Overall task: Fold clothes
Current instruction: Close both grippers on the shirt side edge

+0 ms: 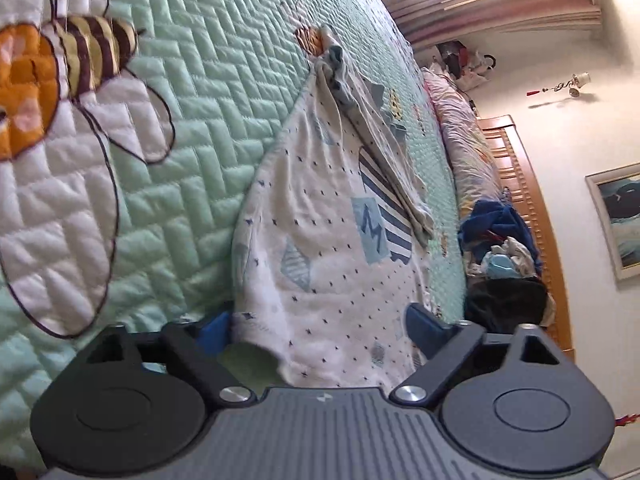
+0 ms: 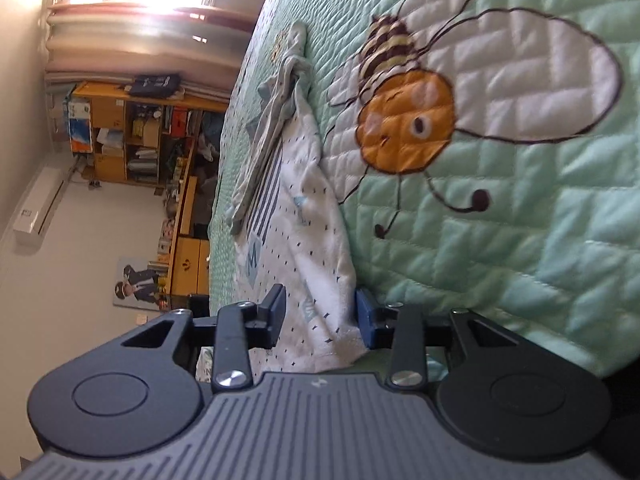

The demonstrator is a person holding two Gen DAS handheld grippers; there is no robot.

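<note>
Your garment (image 1: 320, 216), a white child's top with small dark specks and a striped patch, lies spread on the green quilted bedspread (image 1: 208, 92), its near hem at your grippers and its far end bunched with a twisted sleeve; that reads as laid out flat so you can take two points of the hem and fold it away from you. A pile of other clothes (image 1: 500, 248) waits at the far right by the headboard, well apart from this piece.

Your left gripper (image 1: 320, 324) stands wide, jaws straddling the near hem; the cloth lies between them, yet the pads do not look pressed onto it. Your right gripper (image 2: 320, 312) is much narrower; the hem edge sits bunched between the jaws, both pads touching the cloth, so I judge it gripped.
</note>
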